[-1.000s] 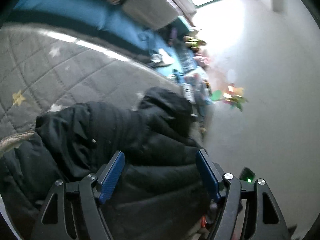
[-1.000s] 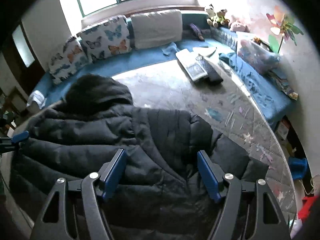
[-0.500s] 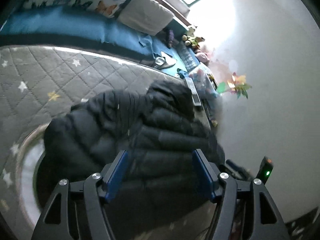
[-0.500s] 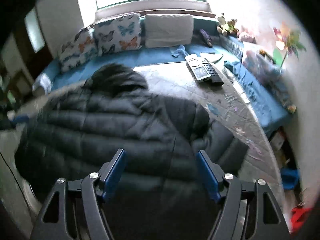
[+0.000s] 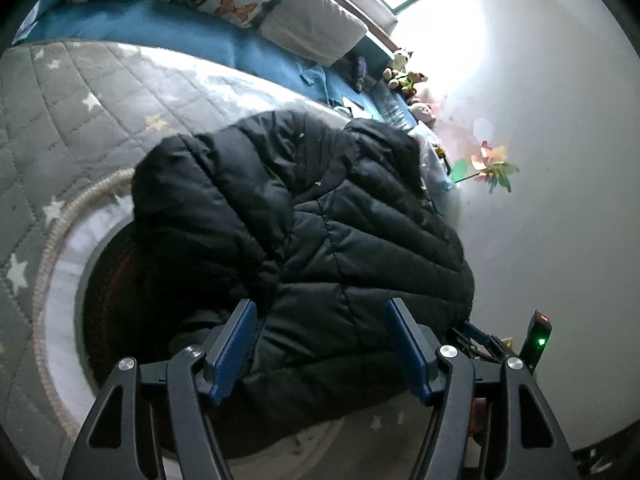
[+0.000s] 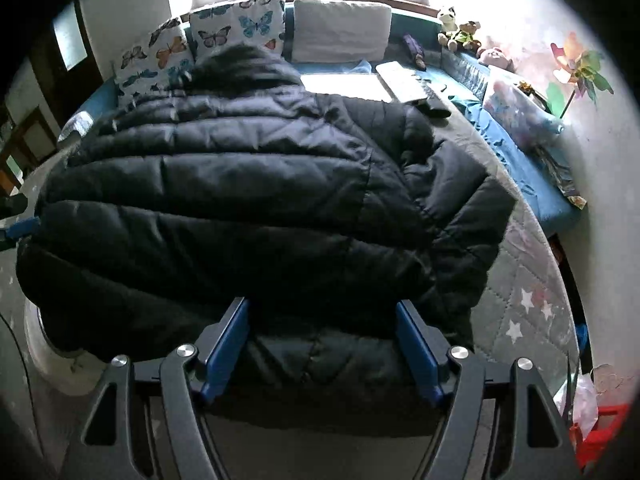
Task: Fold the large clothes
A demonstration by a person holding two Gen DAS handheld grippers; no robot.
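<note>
A black quilted puffer jacket (image 5: 320, 220) with a hood lies bunched on a grey star-quilted mat (image 5: 80, 112). It fills the middle of the right wrist view (image 6: 248, 200), hood toward the pillows. My left gripper (image 5: 320, 344) is open, its blue pads on either side of the jacket's near edge, not clamping it. My right gripper (image 6: 322, 344) is open too, its pads astride the jacket's near hem. The right gripper's tip (image 5: 476, 332) shows at the jacket's right edge in the left wrist view.
A round white-rimmed basin (image 5: 60, 320) sits under the jacket's left part. Butterfly pillows (image 6: 236, 28) and a white cushion (image 6: 340, 32) line a blue bench by the window. A keyboard (image 6: 404, 80), stuffed toys (image 6: 456, 28) and a pinwheel (image 6: 580, 68) lie at the right.
The jacket has been carried up and forward; it now bulks higher and nearer in both views. Both grippers stay open around its near edge. The basin has come into view under it.
</note>
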